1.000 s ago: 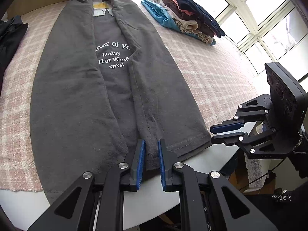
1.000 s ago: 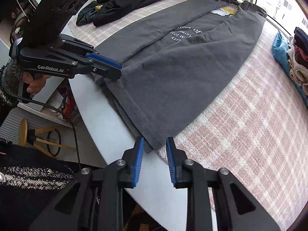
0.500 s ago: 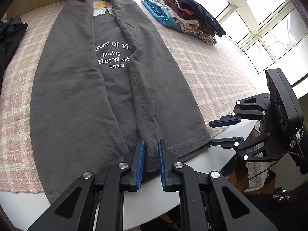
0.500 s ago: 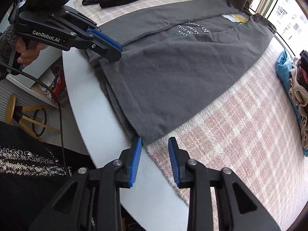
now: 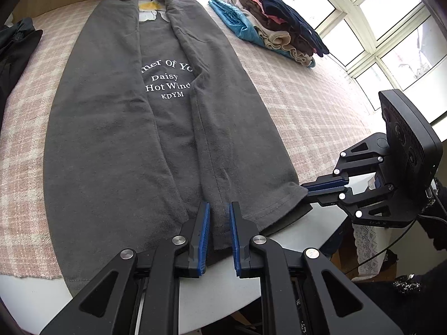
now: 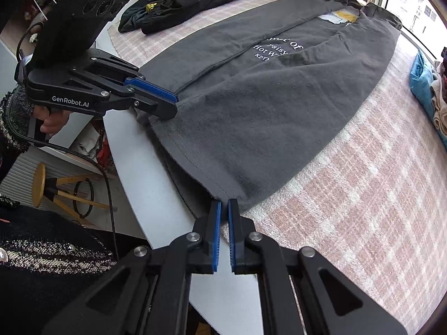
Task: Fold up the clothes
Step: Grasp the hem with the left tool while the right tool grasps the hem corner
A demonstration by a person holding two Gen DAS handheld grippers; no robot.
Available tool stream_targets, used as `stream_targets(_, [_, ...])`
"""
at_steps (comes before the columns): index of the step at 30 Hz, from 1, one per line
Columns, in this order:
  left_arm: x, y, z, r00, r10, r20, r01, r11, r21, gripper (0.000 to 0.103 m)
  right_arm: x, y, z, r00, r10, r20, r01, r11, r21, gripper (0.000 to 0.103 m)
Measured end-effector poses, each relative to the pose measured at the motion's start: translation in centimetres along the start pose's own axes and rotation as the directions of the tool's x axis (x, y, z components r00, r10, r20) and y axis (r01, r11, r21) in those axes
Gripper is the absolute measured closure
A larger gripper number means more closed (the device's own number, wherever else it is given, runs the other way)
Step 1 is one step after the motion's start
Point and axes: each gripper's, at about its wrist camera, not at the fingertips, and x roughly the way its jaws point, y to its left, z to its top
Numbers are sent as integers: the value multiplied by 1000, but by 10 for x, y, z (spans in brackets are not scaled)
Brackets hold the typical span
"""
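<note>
Grey T-shirt flat on checked cloth over bench, sides folded inward. Left gripper fingers narrow, pinching hem at near edge. Right gripper fingers clamped on hem corner.

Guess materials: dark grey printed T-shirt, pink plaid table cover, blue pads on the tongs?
Dark grey printed T-shirt: looks like matte cotton jersey, with a soft nap and stitched hem. Pink plaid table cover: seemingly coarse woven cloth, its weave visible. Blue pads on the left tongs: probably ribbed rubber or plastic, uncertain.
</note>
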Motion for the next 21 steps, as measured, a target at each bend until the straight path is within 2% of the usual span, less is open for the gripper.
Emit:
stream_targets(2, [-1,-1,0,1000,-17,6,17,1000,-7,90,0,1,0,1000,-1,-9,1,1000,-10,98])
stream_targets(3, [-1,-3,-1,1000,-24,4,24,1000,-4,85,0,2,4,1000,2,-13,-2,1000,-14,98])
stream_targets(4, [-1,-5,-1,1000,-28,1,28,1000,1,76,0,3,5,1000,2,-18,-2,1000,-20,98])
stream_targets(5, [-1,-7,-2,1000,-18,-4,18,1000,15,73,1,5,4,1000,-1,-20,0,1000,-25,98])
stream_targets(7, [5,-11,-2,999,37,-25,-36,998,44,73,2,6,3,1000,-5,-19,4,999,-33,99])
stream_targets(10, [13,-9,-1,998,50,-43,-48,998,47,77,13,9,8,999,-6,-34,4,999,-39,99])
stream_targets(12, [14,-9,0,998,47,-53,-43,997,60,88,19,15,11,997,29,-66,-33,998,-60,99])
stream_targets(13, [14,-10,-1,997,43,-61,-38,997,68,97,18,21,10,992,83,-95,-90,993,-73,102])
stream_targets(15, [11,-12,-6,998,31,-60,-26,997,78,96,17,35,7,982,126,-143,-144,982,-123,103])
stream_targets(17, [7,-13,-11,999,18,-49,-14,997,81,97,21,40,5,984,59,-169,-85,985,-150,103])
stream_targets(19, [8,-9,-12,999,17,-49,-14,998,61,97,21,30,7,980,90,-178,-107,991,-85,103])
stream_targets(21, [9,-6,-11,999,11,-43,-9,999,47,97,10,19,9,987,81,-136,-87,996,-35,101])
